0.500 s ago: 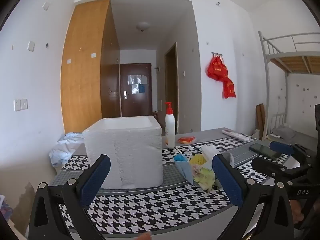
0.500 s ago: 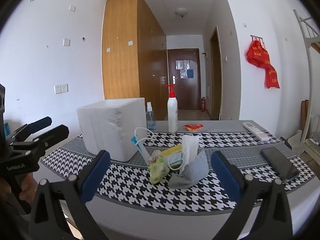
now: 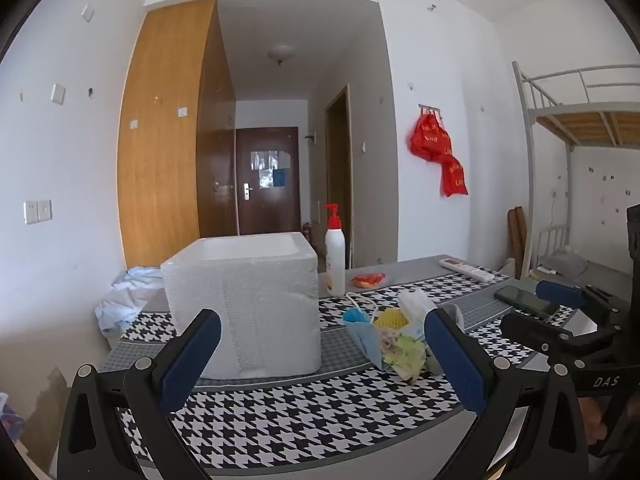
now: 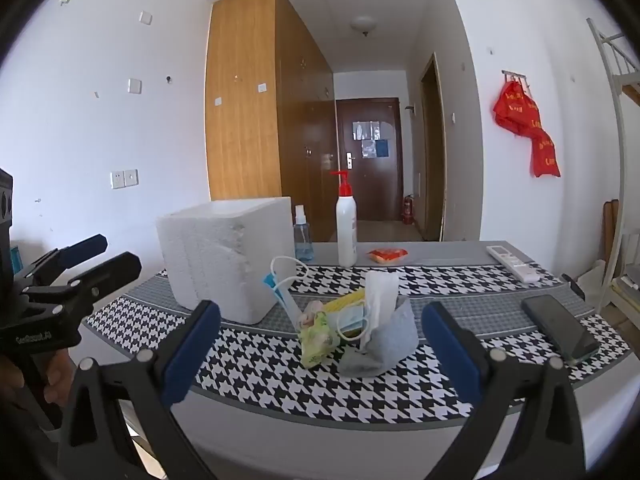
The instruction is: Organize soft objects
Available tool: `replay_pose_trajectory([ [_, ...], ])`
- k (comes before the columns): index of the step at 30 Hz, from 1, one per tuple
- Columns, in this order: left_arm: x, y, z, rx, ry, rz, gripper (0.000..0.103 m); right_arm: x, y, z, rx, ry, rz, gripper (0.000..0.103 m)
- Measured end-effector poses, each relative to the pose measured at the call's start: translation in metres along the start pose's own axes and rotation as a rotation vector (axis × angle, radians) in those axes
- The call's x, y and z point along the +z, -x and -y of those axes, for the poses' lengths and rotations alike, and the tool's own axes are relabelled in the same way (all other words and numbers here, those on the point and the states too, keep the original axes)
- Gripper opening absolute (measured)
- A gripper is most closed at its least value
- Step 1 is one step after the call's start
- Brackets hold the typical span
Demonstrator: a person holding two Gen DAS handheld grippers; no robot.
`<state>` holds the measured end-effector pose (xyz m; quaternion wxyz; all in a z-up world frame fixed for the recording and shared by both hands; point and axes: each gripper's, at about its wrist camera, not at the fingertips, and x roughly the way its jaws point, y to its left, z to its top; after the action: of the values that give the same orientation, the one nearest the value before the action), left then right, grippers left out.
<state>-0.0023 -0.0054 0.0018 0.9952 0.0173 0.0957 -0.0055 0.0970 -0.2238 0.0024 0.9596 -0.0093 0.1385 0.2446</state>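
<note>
Claws both stand wide apart and hold nothing. Ahead of the left claw, just past its fingers, sits the big white foam box. The small heap of soft things, with a blue face mask, grey cloth and green wipes pack, lies on the black-and-white checked table cover straight ahead of the right claw.

The big white foam box is standing just left of the soft pile. The phone is lying off right. Bare checked cloth is lying in front.
</note>
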Motion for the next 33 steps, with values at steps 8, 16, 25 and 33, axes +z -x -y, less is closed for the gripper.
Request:
replay_pose_trajectory([
  [8, -0.0001, -0.0016, 0.0, -0.013, 0.014, -0.003, 0.102, 0.0009, 0.0001, -0.0003, 0.001, 0.001, 0.001, 0.102],
  [16, -0.0023, -0.0046, -0.003, 0.014, 0.013, -0.003, 0.102, -0.0001, -0.0012, 0.0005, 0.0, -0.004, -0.002, 0.102],
  [25, -0.0025, -0.0027, -0.0032, 0.019, 0.003, 0.006, 0.102, -0.0017, -0.0012, 0.0006, 0.0, 0.0, 0.0, 0.102],
  [33, -0.0025, -0.0038, -0.0017, 0.019, 0.005, 0.001, 0.102, -0.0021, -0.001, 0.0009, -0.001, 0.001, -0.002, 0.102],
])
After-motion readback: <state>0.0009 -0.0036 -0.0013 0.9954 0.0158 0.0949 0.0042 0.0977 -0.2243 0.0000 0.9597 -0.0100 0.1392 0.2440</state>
